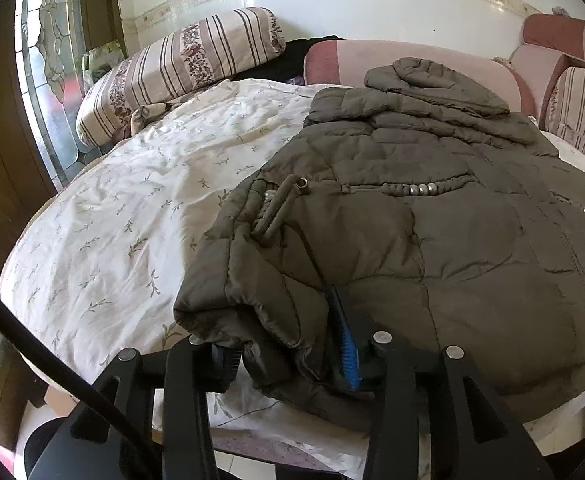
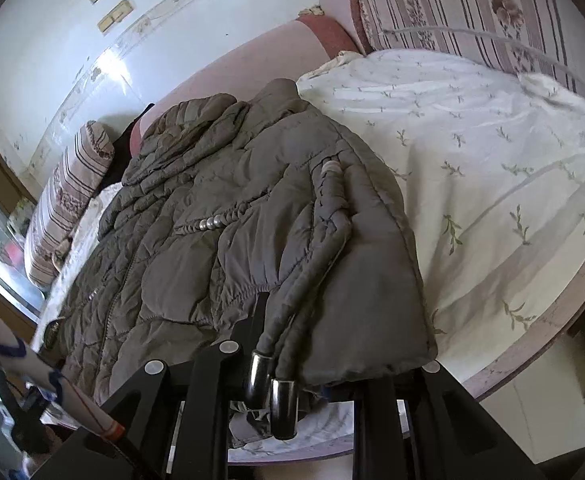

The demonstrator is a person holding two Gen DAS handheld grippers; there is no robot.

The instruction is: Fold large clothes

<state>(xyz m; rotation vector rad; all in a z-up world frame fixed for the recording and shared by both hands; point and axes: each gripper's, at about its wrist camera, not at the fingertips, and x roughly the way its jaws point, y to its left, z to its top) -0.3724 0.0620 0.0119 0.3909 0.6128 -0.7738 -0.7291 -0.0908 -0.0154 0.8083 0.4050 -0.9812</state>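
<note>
A brown padded coat (image 1: 412, 240) is gripped at its hem by both grippers on a bed, ready for folding.

The coat is spread near the bed's front edge, over a floral sheet (image 1: 104, 216), hood toward the far edge. Its left hem corner is pinched in the left gripper (image 1: 292, 356); the right corner is clamped in the right gripper (image 2: 304, 364), apparently so the hem can be lifted evenly.

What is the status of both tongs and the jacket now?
Left tongs shut on jacket hem corner. Right tongs shut on opposite hem corner. Jacket flat on bedsheet. Drawcords dangling over right tongs.
</note>
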